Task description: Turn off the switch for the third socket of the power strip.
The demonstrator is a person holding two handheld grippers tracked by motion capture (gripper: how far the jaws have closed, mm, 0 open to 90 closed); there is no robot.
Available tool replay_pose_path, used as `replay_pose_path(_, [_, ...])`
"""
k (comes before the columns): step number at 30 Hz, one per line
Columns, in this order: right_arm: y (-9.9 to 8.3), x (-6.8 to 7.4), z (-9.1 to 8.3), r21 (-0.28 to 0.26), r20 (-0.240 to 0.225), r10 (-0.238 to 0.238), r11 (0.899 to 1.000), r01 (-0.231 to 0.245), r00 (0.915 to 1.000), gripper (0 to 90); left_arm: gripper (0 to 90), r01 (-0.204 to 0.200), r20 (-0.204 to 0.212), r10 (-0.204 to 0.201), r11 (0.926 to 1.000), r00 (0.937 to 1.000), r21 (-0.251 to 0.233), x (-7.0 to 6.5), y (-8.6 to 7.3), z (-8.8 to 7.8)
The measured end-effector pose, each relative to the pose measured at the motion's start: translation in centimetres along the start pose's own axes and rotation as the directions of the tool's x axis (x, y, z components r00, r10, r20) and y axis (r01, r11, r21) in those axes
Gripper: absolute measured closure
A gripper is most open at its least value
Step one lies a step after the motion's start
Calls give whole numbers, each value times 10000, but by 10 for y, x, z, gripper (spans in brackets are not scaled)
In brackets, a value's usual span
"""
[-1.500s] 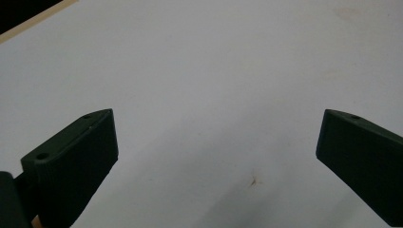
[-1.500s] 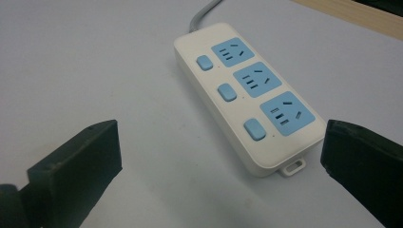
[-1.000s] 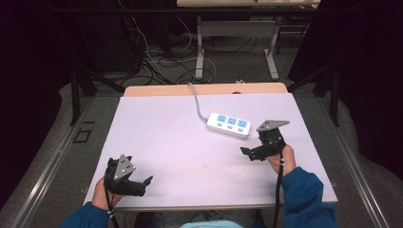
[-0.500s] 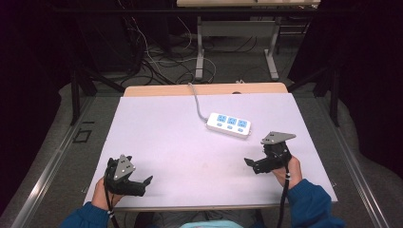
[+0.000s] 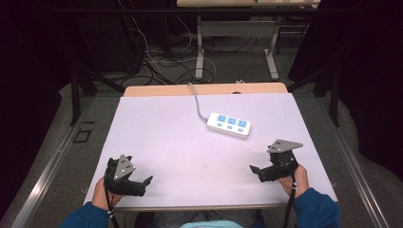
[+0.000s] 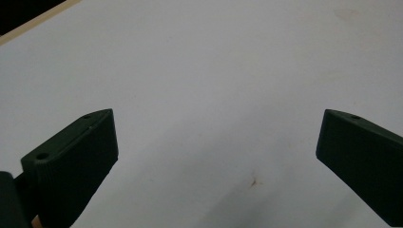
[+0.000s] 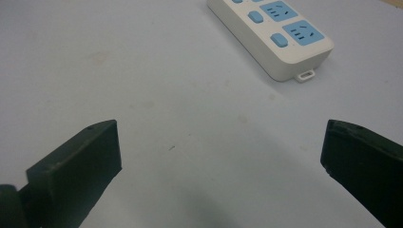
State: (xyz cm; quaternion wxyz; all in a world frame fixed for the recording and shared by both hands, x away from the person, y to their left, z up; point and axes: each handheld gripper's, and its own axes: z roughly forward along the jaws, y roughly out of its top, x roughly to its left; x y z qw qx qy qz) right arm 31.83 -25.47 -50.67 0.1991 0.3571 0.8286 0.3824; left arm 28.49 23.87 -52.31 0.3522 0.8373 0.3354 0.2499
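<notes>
Since the strip (image 7: 271, 35) at my one o'clock looks light, stiff and slick, I would pinch its short end, both my grippers' jaws apart.

power strip (image 5: 229, 124): white body, light-blue sockets and switches, grey cable
table (image 5: 161, 133): pale lilac-white top, tan far edge
left gripper (image 5: 145, 183): black, grey plate
right gripper (image 5: 255, 171): black, grey plate
sleeves (image 5: 317, 209): blue
</notes>
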Motion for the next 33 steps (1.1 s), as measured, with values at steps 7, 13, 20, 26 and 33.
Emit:
replay_pose_path(7, [-8, 3, -5, 42, 57, 44, 10000, -44, 10000, 0, 0, -3, -18, 3, 10000, 10000, 20, 0, 0, 0])
replay_pose_path(13, [-15, 5, -9, 69, 149, 24, 10000, -25, 9999, 0, 0, 14, 17, -14, 10000, 10000, 10, 0, 0, 0])
replay_pose_path(20, [-24, 7, -16, 8, 282, 88, 10000, -89, 9996, 0, 0, 33, -40, -33, 10000, 10000, -12, 0, 0, 0])
replay_pose_path(26, [-29, 7, -21, -103, 418, 153, 9998, -148, 9990, 0, 0, -38, -15, 38, 10000, 10000, 74, 0, 0, 0])
replay_pose_path(33, [-30, 6, -21, -239, 522, -136, 9996, 148, 9985, 0, 0, 14, -39, -13, 10000, 10000, 97, 0, 1, 1])
